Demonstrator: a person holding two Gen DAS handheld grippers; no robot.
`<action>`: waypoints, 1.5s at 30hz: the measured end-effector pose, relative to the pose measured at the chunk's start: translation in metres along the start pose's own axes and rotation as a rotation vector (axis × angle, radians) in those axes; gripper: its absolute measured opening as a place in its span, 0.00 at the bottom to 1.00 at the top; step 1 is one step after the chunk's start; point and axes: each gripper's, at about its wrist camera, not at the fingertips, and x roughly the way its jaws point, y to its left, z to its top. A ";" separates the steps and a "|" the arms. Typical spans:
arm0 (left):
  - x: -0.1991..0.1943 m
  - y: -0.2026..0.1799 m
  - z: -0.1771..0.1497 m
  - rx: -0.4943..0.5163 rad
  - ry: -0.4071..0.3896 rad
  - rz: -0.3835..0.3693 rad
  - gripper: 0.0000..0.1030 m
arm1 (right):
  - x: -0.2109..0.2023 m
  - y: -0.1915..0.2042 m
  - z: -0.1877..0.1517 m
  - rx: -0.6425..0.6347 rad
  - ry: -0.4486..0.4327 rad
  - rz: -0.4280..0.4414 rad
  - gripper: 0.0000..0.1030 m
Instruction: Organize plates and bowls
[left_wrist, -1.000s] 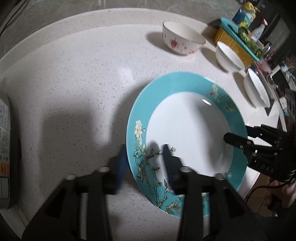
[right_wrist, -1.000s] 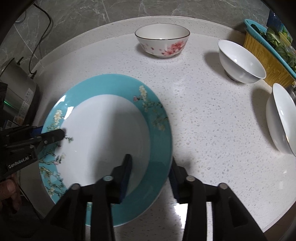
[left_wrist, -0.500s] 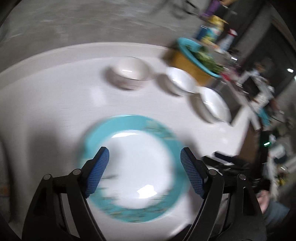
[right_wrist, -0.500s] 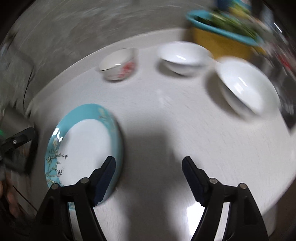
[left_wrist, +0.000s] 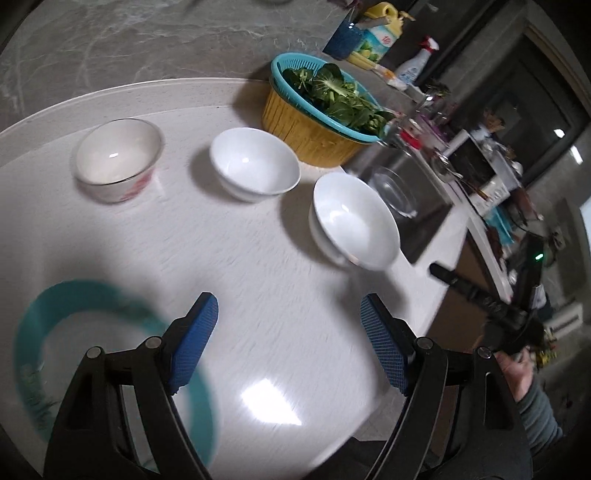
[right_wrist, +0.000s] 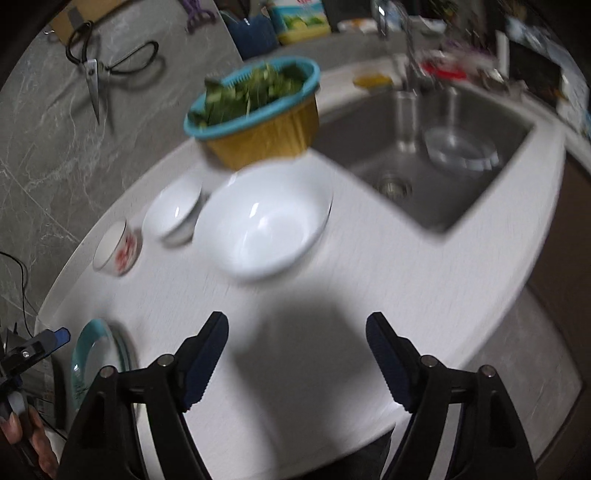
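Table (left_wrist: 280, 302): white speckled top, rounded edge; carries all the dishes; motion blur across both views.
Sink (right_wrist: 476, 147): steel basin set into the table at its right end; a clear glass bowl (right_wrist: 458, 149) sits inside it.
Teal plate (left_wrist: 33, 332): teal-rimmed, white centre, flat on the table at the near left; blurred; partly behind the left tool's finger in the left wrist view. In the right wrist view it shows at the far left edge (right_wrist: 86, 350).
Colander (left_wrist: 314, 129): teal strainer nested in a yellow basin, full of leafy greens, at the back of the table beside the sink.
Large white bowl (left_wrist: 354, 221): upright, nearest the sink edge; ahead of the right tool in the right wrist view (right_wrist: 262, 221).
Small white bowl (left_wrist: 255, 164): upright, between the large white bowl and the flowered bowl, just in front of the colander.
Flowered bowl (left_wrist: 118, 158): white with red blossoms outside, upright, leftmost of the three, apart from the others.
Left tool (left_wrist: 290, 347): jaws spread wide, blue pads showing, nothing between them; above the table, right of the teal plate.
Right tool (right_wrist: 297, 354): jaws spread wide, holding nothing; over bare table, short of the large white bowl.
Scissors (right_wrist: 96, 74): hanging on the grey marble wall.
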 end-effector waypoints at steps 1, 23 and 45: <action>0.014 -0.007 0.006 -0.018 0.002 0.006 0.76 | 0.005 -0.008 0.018 -0.028 -0.008 0.011 0.80; 0.190 -0.061 0.053 -0.273 0.058 0.231 0.66 | 0.146 -0.016 0.121 -0.405 0.398 0.320 0.71; 0.231 -0.061 0.046 -0.283 0.131 0.224 0.15 | 0.161 -0.004 0.109 -0.426 0.451 0.289 0.11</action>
